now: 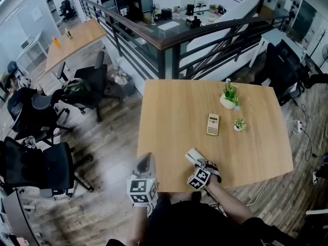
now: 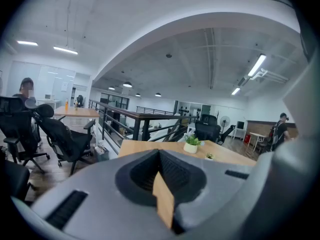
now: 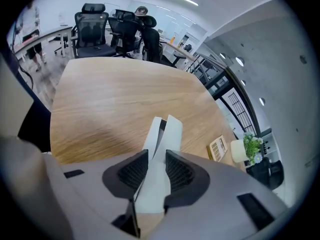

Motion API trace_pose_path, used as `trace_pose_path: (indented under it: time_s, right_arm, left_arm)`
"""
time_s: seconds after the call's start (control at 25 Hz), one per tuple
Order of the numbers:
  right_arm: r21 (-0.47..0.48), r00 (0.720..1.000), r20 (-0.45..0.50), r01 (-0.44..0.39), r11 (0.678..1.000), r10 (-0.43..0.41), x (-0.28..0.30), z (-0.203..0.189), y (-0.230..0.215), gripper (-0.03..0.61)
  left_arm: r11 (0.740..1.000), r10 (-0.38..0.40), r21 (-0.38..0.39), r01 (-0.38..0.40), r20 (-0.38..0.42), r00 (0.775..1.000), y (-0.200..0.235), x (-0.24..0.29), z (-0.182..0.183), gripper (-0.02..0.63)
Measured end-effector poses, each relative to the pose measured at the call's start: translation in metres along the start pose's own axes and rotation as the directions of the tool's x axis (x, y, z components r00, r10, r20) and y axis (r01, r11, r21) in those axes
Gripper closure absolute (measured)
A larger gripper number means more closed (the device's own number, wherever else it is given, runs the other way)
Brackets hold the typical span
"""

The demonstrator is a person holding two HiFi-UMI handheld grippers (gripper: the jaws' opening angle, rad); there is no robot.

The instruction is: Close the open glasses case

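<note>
White glasses case [image 3: 156, 176] — halves apparently ajar, dark slit between them.

An open-plan office: swivel chairs [image 1: 87, 86], long wooden desks [image 1: 77, 42], mezzanine railing [image 1: 169, 40].

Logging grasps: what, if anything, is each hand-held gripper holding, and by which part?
The right hand-held gripper has the white glasses case between its pads, one on each shell, at its near end. The left hand-held gripper holds nothing.
</note>
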State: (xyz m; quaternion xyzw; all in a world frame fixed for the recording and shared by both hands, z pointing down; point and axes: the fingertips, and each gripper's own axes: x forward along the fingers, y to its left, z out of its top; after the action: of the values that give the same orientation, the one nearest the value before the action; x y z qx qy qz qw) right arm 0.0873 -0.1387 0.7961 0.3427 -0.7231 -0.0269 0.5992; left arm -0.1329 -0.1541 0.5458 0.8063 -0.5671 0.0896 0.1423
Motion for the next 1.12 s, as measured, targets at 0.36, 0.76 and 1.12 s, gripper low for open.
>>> trace_pose_path:
  time_s: [0.36, 0.76, 1.12]
  right_arm:
    - [0.185, 0.99, 0.036, -0.143, 0.972, 0.138, 0.002, 0.005, 0.017, 0.563]
    - [0.337, 0.958, 0.003, -0.27, 0.902, 0.286, 0.012, 0.004, 0.016, 0.563]
    - [0.321, 0.974, 0.071, -0.225, 0.92, 0.213, -0.001, 0.009, 0.011, 0.563]
  left_arm:
    - [1.0, 0.0, 0.003, 0.0, 0.001, 1.0, 0.002, -0.003, 0.001, 0.614]
    - [1.0, 0.006, 0.002, -0.006, -0.008, 1.0, 0.006, -0.003, -0.002, 0.614]
    - [1.0, 0.002, 0.018, -0.002, 0.008, 1.0, 0.002, -0.002, 0.004, 0.612]
